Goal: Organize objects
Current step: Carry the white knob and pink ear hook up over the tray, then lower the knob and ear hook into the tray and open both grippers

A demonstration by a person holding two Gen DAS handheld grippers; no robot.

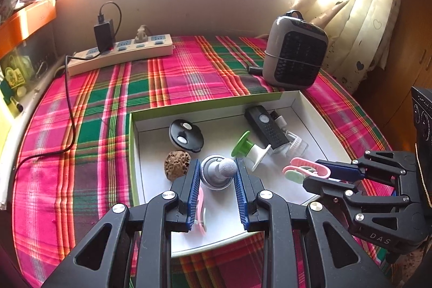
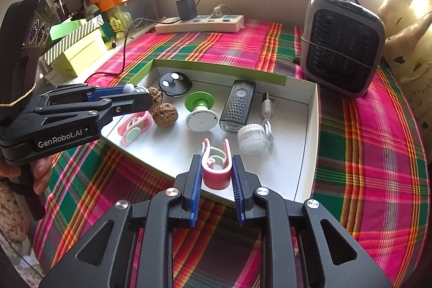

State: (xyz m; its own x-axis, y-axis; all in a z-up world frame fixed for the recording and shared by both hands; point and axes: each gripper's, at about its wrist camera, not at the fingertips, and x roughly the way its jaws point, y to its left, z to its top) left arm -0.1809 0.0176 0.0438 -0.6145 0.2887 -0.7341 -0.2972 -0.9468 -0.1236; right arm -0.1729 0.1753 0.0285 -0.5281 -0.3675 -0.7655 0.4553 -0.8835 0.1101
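We have both hand-held grippers over the white box [image 2: 307,126], our landmark, which sits on the plaid-covered table [image 2: 378,153]. The right hand-held gripper [image 2: 216,174] has its jaws pinched on the curved end of a pink clip [image 2: 216,174], above the box's near edge. The left hand-held gripper [image 1: 217,172] is nearly closed on the grey knob of a small silver metal piece [image 1: 216,172], over the box's near-left part. We judge the clip light, springy plastic, best taken across its thick bend as now. The metal piece looks hard, smooth and denser, so it could slip; gripping its textured knob seems soundest. A second pink clip [image 2: 135,126] lies in the box's left corner.
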